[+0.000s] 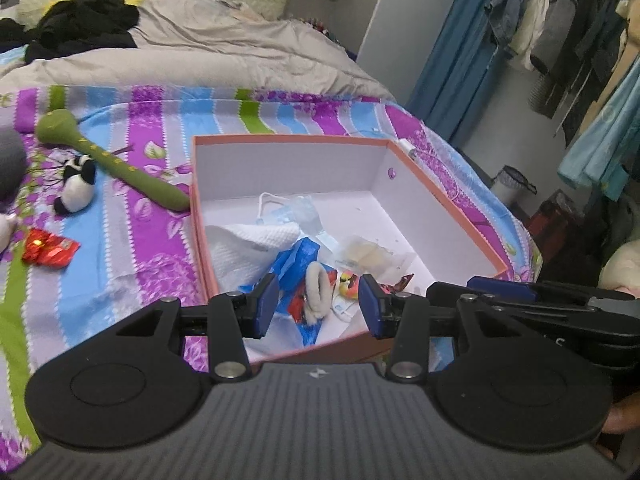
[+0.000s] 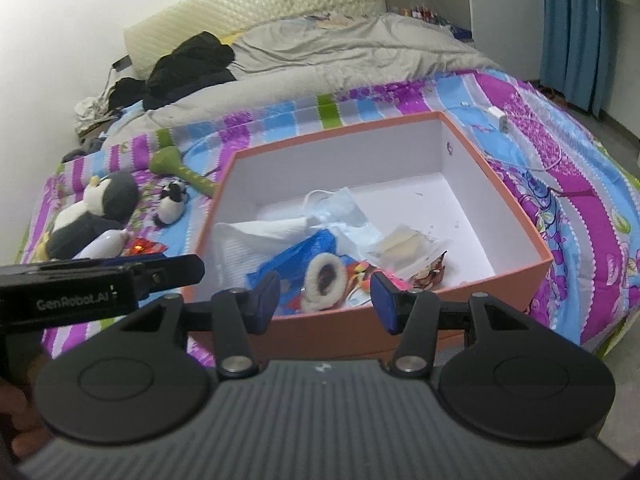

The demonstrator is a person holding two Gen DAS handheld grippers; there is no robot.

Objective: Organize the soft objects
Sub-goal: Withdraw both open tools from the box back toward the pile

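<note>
The orange box (image 1: 440,208) on the striped bedsheet (image 1: 132,248) holds a white cloth (image 1: 244,244), masks and a fuzzy ring (image 1: 318,294). Left gripper (image 1: 318,306) and right gripper (image 2: 324,300) hang above its near edge, angled down, jaws spread, empty.

Box: I see an open orange box (image 1: 448,200) with white walls, lying on the striped bedspread.
Inside: white towel (image 1: 244,244), blue face mask (image 1: 296,210), fluffy white scrunchie (image 1: 318,292), wrappers heaped near its front.
Outside, left: small panda plush (image 1: 76,188), green plush stick (image 1: 108,160), penguin plush (image 2: 96,216).

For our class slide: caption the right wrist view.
Open right gripper above an orange box of soft items; plush toys beside it.
</note>
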